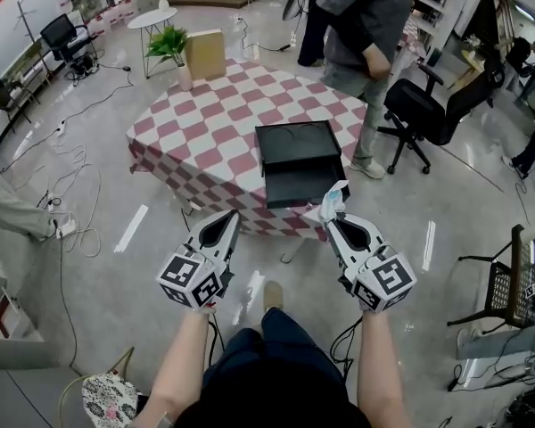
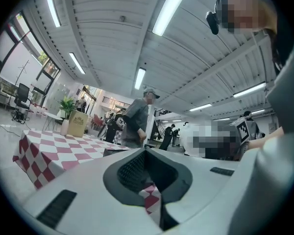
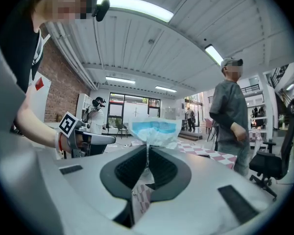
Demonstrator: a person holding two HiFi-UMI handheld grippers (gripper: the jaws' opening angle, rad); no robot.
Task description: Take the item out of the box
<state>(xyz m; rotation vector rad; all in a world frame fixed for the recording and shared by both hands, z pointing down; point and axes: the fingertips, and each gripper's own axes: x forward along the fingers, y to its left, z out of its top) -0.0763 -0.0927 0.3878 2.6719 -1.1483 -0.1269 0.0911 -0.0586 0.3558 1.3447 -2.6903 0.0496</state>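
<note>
1. Clearing the table [image 1: 216,141] looks like the step in hand. The item is already out, so the best move is straight back off the near edge, slow, with no swing.
2. Box [image 1: 300,152]: sits open at the table's near edge with the lid tipped back, and the inside looks empty. Stay clear of the lid and don't nudge it.
3. Right gripper [image 1: 330,219]: just off the table's near edge in front of the box, pointing roughly level at it, with the forearm straight out from the body. The jaws are pinched nearly together on the packet's bottom edge.
4. Left gripper [image 1: 230,214]: alongside the right one but apart from it, at the same height, also level and aimed at the table. The jaws are together with nothing between them. It's free to support the packet from below or steady the box if needed.
5. Packet [image 1: 333,199]: thin, white and blue, outside the box and above the right gripper's tips. It's held by one edge only and fans out past the jaws [image 3: 154,131].
6. Risk, as I judge it: an edge grip on a floppy pouch can slip or peel out. Hold the pinch firm, avoid jerks, and set it down flat before letting go.
</note>
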